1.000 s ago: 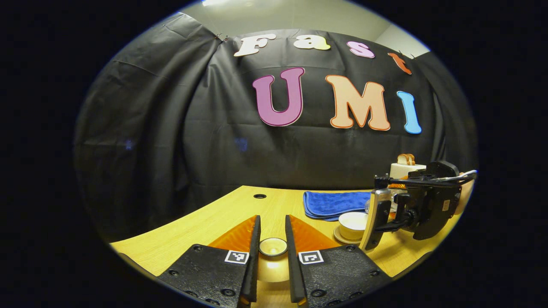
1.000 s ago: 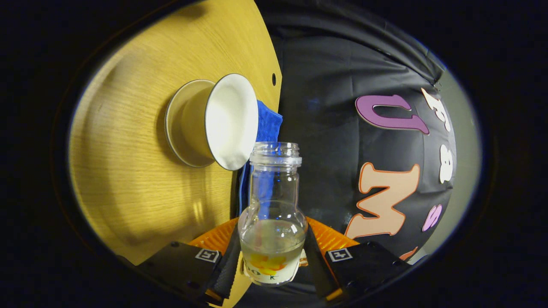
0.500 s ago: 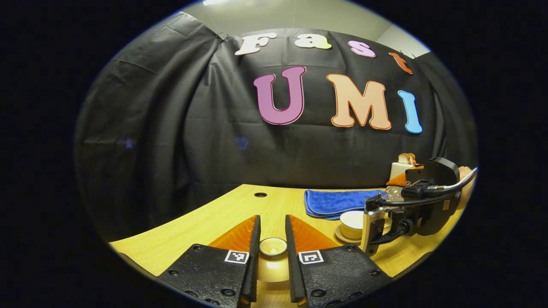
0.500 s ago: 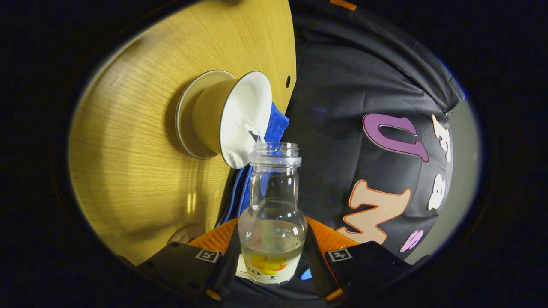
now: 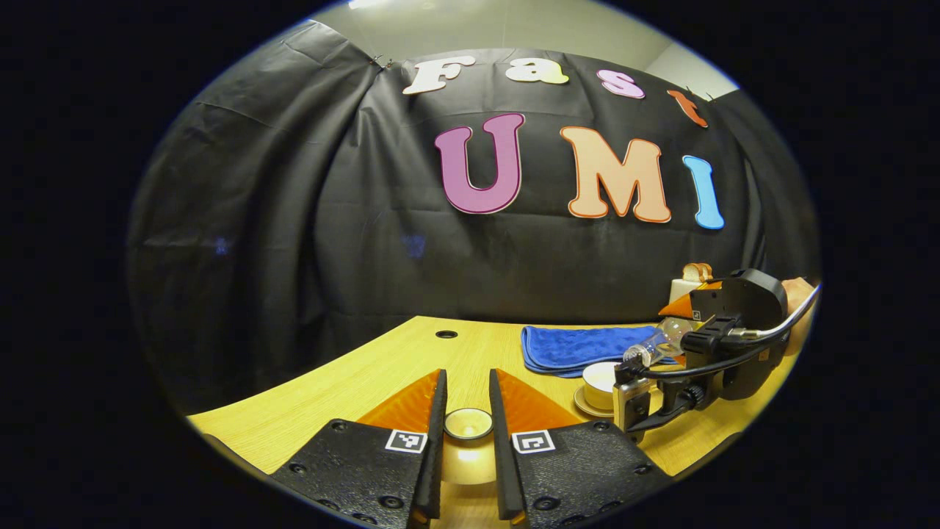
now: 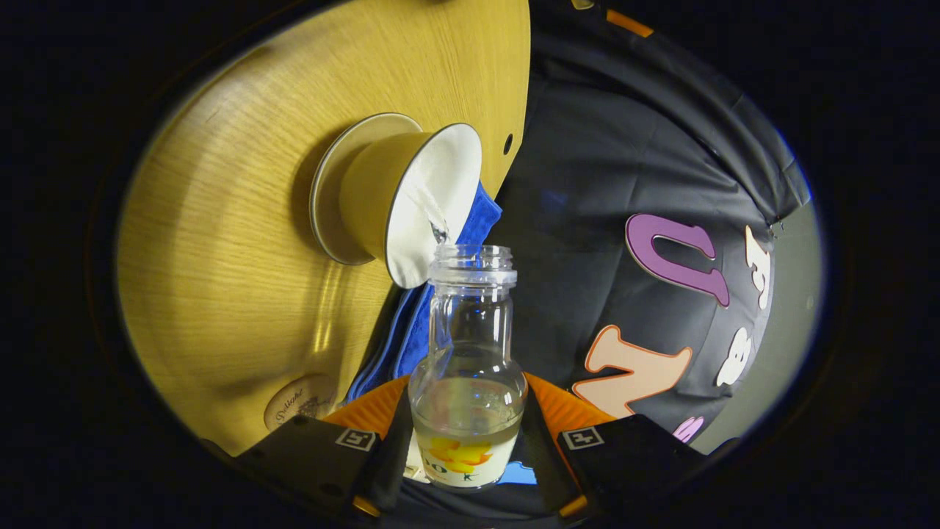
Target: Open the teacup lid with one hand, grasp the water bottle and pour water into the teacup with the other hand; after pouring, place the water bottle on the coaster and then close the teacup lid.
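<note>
Over the teacup (image 6: 411, 198), bottle (image 6: 468, 367) seemingly tilts mouth-down, pouring.

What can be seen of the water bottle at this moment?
The water bottle is clear glass, uncapped, with a threaded neck and a yellow-orange label near its base. The right gripper clamps its lower body, tipped toward the teacup. A thin stream of water runs from its mouth into the cup; some water remains inside.

Blue cloth (image 5: 580, 347) & toaster (image 5: 690, 286) crowd behind teacup (image 5: 604, 378); table (image 5: 352, 382) left open.
</note>
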Available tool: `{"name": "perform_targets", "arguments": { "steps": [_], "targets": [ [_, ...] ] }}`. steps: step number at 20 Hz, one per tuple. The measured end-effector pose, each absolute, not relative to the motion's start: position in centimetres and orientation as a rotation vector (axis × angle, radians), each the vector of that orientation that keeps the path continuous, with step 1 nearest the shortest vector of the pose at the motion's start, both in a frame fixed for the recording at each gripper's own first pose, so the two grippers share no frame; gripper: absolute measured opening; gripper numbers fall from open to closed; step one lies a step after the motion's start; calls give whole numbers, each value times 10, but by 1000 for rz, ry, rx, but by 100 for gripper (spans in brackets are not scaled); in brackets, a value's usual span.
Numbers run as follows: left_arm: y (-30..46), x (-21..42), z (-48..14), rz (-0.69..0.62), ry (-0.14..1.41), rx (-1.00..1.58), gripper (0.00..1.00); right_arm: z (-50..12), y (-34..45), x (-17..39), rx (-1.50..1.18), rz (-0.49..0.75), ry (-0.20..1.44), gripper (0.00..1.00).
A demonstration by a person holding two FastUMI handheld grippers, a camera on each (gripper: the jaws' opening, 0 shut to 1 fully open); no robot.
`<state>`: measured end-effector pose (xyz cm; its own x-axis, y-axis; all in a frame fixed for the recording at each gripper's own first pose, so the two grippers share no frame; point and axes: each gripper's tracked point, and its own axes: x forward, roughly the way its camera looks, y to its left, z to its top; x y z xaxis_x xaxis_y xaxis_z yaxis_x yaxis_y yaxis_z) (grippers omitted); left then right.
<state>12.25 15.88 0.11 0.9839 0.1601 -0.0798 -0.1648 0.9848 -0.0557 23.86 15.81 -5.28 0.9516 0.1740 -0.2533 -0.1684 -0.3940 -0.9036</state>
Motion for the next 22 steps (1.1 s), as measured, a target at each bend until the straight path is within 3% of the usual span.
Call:
{"name": "perform_targets", "arguments": {
  "steps": [22],
  "targets": [
    [162,122,-2,170,83,-65,28,-31,178,241,-2170,401,-103,75]
  ]
}}
